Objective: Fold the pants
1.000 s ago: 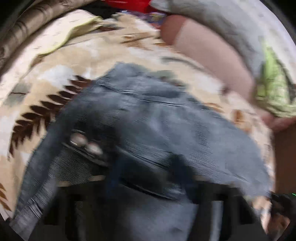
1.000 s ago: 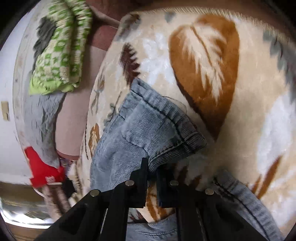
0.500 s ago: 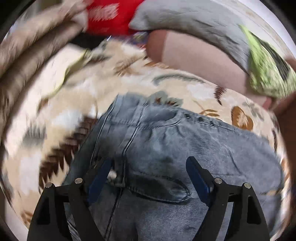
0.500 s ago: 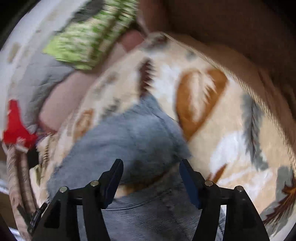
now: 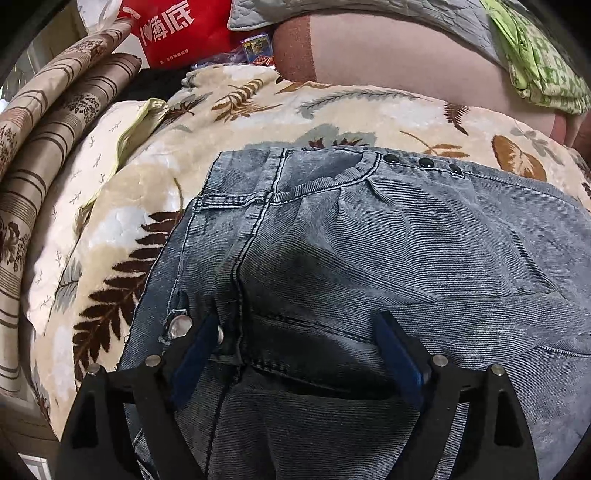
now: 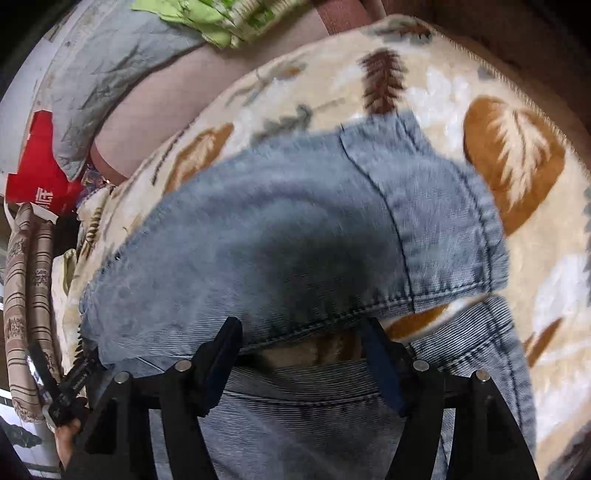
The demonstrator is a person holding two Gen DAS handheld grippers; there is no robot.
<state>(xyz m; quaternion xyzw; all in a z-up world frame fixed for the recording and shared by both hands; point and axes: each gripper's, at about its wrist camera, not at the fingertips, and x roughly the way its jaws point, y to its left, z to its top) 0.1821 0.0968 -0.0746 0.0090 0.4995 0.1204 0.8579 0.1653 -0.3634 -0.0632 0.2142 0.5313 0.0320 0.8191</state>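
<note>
So the faded blue-grey denim pants (image 5: pixel 369 251) are lying folded over on a cream plush blanket with brown leaf prints (image 5: pixel 258 110). The left gripper (image 5: pixel 295 343) just let go and its jaws have opened wide over the waistband, nothing pinched. Same with the right gripper (image 6: pixel 301 343): it's spread open at the hem (image 6: pixel 443 221). A red bag with white lettering (image 5: pixel 173 29) sits beyond the blanket.

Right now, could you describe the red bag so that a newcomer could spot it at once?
Start at the leaf-print blanket under the jeans and look past its far edge. The red bag sits there between striped curtains and a grey quilt; only it is bright red with white lettering.
</note>
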